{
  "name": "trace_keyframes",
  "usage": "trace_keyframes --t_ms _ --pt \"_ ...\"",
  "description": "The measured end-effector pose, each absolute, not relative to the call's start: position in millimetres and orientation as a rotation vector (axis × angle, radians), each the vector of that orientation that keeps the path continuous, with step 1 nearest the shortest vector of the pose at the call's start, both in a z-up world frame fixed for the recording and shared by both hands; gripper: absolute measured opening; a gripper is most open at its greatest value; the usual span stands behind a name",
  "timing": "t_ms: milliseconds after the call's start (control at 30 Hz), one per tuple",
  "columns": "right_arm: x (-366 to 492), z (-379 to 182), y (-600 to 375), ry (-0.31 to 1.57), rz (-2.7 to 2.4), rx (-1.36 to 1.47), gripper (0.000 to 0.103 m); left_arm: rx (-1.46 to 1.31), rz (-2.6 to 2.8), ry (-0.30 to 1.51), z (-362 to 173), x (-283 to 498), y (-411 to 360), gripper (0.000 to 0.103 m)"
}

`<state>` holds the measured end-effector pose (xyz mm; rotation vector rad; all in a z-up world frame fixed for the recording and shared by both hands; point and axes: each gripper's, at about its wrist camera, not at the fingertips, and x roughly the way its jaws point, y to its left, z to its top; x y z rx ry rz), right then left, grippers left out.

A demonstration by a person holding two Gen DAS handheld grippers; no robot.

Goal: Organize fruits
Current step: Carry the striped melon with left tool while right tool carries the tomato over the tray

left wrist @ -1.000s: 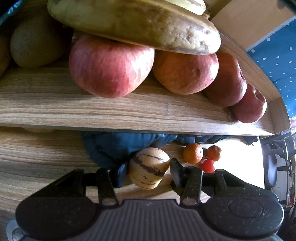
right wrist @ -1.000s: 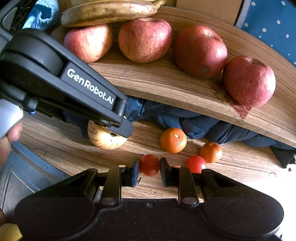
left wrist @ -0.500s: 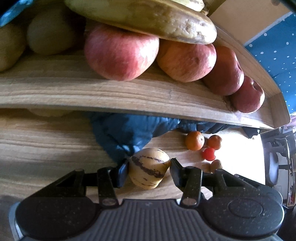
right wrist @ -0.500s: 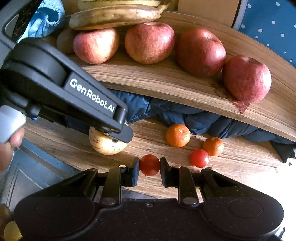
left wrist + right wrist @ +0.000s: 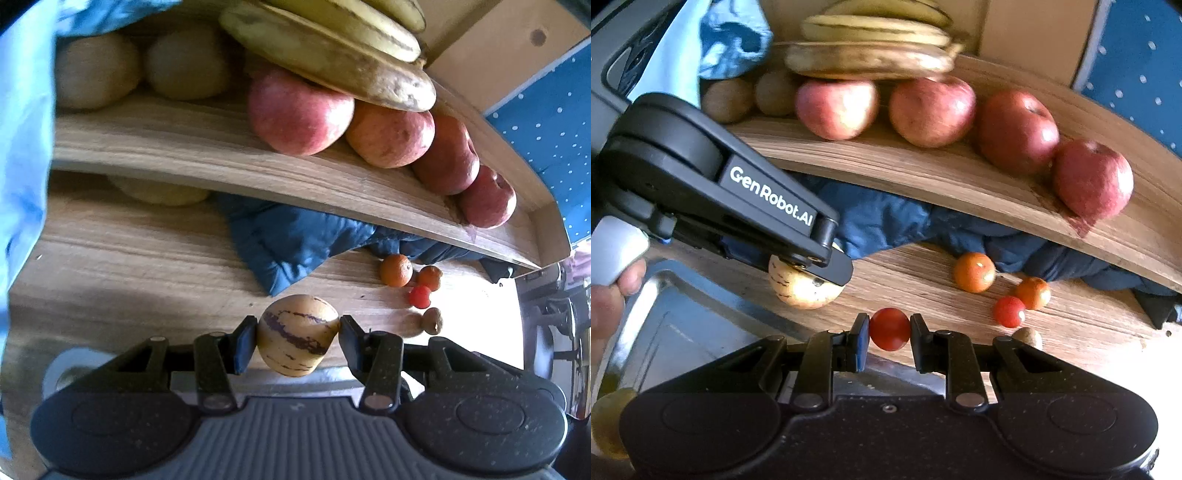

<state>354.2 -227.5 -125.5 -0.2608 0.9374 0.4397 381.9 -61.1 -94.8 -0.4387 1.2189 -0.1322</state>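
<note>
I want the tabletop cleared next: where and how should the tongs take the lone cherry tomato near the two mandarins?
Grip the cherry tomato across its round middle from above; the mandarin crowds its right, so close the tongs front-to-back.

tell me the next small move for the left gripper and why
Probably carry it on toward the metal tray. The left gripper is shut on the striped melon, held clear of the wooden table, while the upper shelf looks crowded with apples.
</note>
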Motion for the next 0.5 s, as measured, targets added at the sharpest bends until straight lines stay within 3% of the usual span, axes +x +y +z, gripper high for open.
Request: trace_keyframes --t_ms 500 --pt "317.7 -131.9 -185.9 0.942 0.614 -0.319 0.025 -0.506 0.025 1.206 -94.7 327.5 -14.7 0.052"
